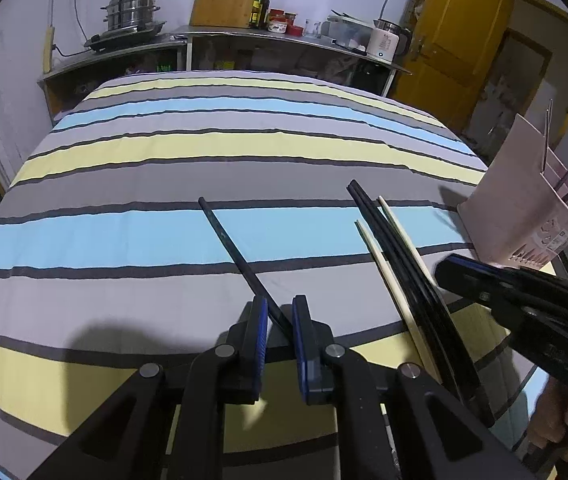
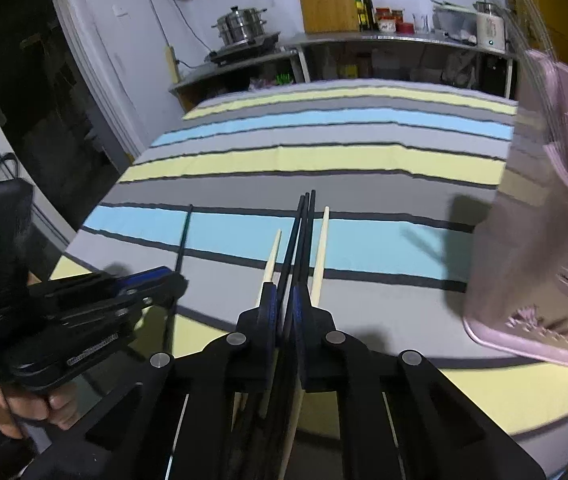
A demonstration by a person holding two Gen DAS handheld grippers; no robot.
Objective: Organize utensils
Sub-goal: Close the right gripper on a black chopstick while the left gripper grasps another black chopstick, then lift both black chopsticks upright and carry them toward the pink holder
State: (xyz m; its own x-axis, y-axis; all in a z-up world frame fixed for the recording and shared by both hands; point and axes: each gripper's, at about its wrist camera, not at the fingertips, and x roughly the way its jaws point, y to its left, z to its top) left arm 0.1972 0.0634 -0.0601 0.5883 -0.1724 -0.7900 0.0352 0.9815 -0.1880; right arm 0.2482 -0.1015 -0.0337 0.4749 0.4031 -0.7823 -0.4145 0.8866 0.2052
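Striped cloth in grey, yellow and pale blue covers the table (image 1: 163, 184), and the chopsticks lie on its near half. Farthest left is a single black chopstick (image 1: 239, 256), slanting away toward the upper left across the blue stripe. Its near end runs between the blue pads of the left gripper (image 1: 279, 320), whose jaws are drawn in close around it; in the left wrist view a sliver of gap shows on each side of the stick, so I cannot tell whether the pads actually press on it. In the right wrist view the same gripper shows side-on at the left, carried by a hand (image 2: 19, 408).

To the right lies a bundle of black chopsticks (image 2: 304, 232) with a pale wooden chopstick (image 2: 272, 256) on its left and another pale chopstick (image 2: 321, 256) on its right, all pointing away from the camera. The right gripper (image 2: 282, 308) is pressed together on the black bundle, which passes straight between its pads, while the two pale sticks run just outside the jaws.

Farthest right stands a pink plastic holder (image 2: 544, 216) on the cloth, upright, near the bundle but apart from it. The left wrist view shows thin dark sticks (image 1: 546, 136) poking up out of its top.
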